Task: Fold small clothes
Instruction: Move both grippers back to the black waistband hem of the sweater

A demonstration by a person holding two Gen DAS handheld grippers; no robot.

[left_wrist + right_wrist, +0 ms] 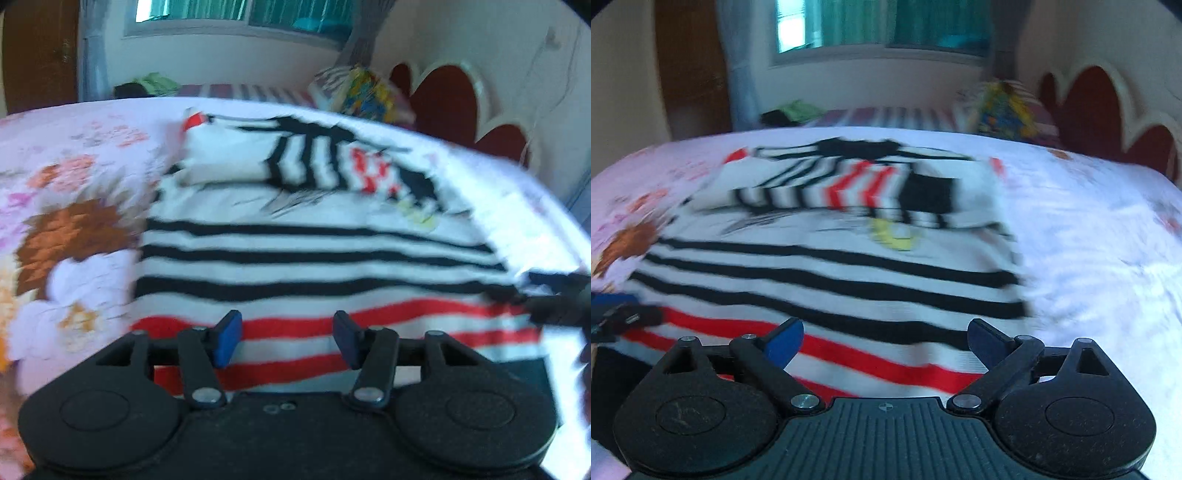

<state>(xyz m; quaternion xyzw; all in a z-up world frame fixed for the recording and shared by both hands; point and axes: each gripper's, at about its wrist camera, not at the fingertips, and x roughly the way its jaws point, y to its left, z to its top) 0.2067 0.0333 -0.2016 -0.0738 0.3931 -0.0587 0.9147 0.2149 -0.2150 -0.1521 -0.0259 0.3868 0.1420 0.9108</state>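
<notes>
Both tools, left tool point(287, 339) and right tool point(884, 341), hang wide open and empty over the near hem of the striped shirt point(314, 254), spread flat with sleeves folded in on the flowered bed point(74, 177).

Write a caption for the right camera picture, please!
Open right gripper hovering over striped black, white and red shirt.

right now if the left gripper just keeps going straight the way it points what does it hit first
Most likely the striped shirt: the open left gripper already sits over its red-striped hem, and the folded sleeves lie farther along that line. Motion blur hides how high the fingers ride, so they may skim above the cloth.
</notes>
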